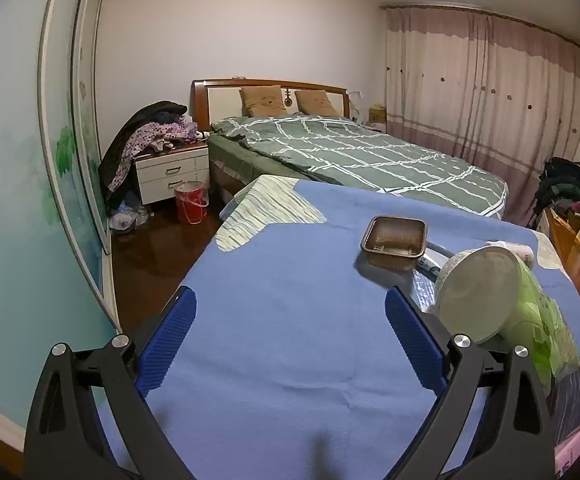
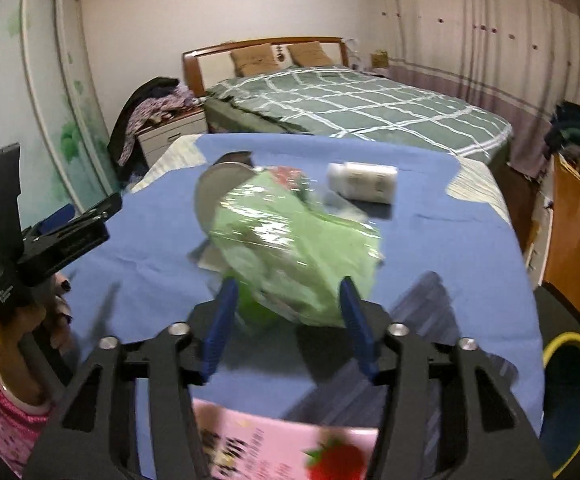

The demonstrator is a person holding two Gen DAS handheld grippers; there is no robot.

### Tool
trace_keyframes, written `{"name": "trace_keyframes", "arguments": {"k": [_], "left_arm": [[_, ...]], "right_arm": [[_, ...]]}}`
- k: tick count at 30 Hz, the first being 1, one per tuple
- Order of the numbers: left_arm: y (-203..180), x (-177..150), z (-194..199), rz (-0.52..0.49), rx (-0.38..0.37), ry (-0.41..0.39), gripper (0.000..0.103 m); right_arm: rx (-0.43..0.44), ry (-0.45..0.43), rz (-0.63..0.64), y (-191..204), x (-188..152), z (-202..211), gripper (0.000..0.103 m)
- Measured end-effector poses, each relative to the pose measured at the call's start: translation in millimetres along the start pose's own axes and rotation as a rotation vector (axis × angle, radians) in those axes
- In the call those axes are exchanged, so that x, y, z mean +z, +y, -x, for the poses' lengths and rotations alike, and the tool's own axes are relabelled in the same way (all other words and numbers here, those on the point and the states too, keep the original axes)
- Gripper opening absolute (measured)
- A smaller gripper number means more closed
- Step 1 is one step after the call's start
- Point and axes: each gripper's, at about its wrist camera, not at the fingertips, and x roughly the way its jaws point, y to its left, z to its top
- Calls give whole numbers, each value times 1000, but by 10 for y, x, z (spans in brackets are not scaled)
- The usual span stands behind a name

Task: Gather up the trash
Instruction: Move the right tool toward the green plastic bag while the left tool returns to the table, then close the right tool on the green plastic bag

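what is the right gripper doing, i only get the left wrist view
Observer: The green-bagged cup sits between the jaws of the right gripper; blur hides whether the pads press it.
Operator: something white behind the cup, what is it
Observer: A white bottle, lying on its side on the blue cloth, apart from the cup.
Operator: any bin nearby
Observer: A yellow-rimmed container, likely a bin, stands past the cloth's right edge.

Left gripper (image 1: 290, 320) held low with jaws wide apart and empty, right gripper (image 2: 285, 304) tilted down, jaws parted, hand (image 2: 45, 312) gripping the left handle
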Motion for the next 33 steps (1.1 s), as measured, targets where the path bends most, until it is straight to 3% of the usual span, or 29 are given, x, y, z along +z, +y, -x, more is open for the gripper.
{"name": "trace_keyframes", "arguments": {"k": [10,15,16,19,33], "left_arm": [[-15,-7,39,-12,9,-8,94],[-39,-11,54,-24,15,-12,94],[-37,-11,58,-23,15,-12,94],[-37,-11,57,-23,15,-12,95],[-40,-8,55,-23,16,-14,95]], "right_arm": [[-72,81,-24,-26,101,-389,64],[-40,69,-58,-99,89,-359,39],[-32,66,-61,-109,88,-356,23],[-28,39,-71,-146,96,-271,10],[-28,-120,-203,-620,-113,530,3]]}}
